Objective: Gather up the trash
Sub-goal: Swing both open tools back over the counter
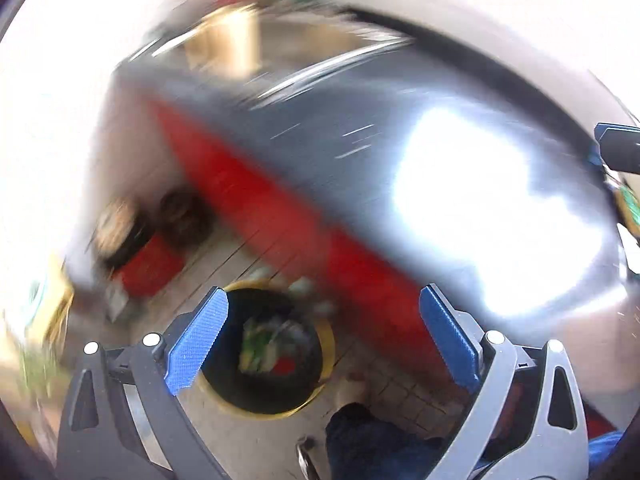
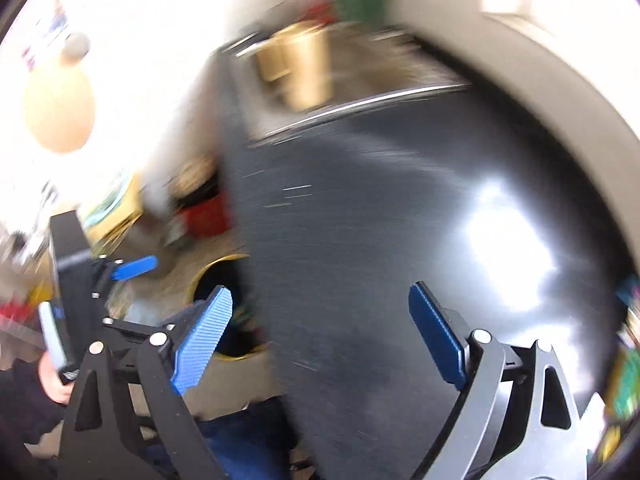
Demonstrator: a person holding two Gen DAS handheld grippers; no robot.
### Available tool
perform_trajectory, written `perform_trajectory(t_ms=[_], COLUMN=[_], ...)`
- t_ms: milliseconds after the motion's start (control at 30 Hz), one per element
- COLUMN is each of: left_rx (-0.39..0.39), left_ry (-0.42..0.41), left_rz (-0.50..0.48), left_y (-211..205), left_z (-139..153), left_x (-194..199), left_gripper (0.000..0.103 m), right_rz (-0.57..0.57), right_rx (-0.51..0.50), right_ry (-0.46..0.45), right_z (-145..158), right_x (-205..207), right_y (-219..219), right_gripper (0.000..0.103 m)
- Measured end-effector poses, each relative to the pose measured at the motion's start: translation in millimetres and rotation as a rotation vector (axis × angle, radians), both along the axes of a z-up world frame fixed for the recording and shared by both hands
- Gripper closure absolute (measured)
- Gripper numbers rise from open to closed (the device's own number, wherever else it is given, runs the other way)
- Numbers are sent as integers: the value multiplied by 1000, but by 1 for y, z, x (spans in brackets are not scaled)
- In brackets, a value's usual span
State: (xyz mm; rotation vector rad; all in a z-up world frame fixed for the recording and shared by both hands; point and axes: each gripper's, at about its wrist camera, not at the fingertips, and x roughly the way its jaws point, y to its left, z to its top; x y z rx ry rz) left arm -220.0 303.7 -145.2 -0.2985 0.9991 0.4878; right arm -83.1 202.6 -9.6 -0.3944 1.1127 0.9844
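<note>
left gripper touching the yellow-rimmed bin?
Apart. In the left wrist view the left gripper hangs open above the bin, floor visible between them.

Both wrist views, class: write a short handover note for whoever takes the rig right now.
Left tool: open, empty, above the yellow-rimmed bin on the floor.
Right tool: open, empty, over the dark tabletop.
Trash: wrappers already lie in the bin. Blurred colourful items sit at the table's right edge.
Left: check those items and bin any trash; blur hides the rest.
</note>
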Motion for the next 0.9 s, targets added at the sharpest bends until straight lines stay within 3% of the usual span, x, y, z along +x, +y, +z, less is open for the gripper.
perform_trajectory(t_ms=[200, 400, 500, 667, 900], left_rx=[33, -22, -19, -9, 22], left_ry=[-62, -76, -57, -14, 12], left_rz=[-363, -619, -708, -817, -860], left_y=[-120, -240, -291, -359, -389], left_z=[43, 64, 63, 62, 59], left_x=[120, 186, 195, 207, 217], left_gripper=[9, 9, 9, 9, 9], right_rz=[-437, -779, -876, -950, -972], right_rx=[-48, -89, -88, -87, -85], right_ry=[-117, -135, -134, -132, -126], right_z=[30, 38, 38, 39, 33], right_x=[53, 55, 48, 32, 38], right_y=[-182, -339, -393, -436, -461], right_gripper=[16, 16, 16, 16, 16])
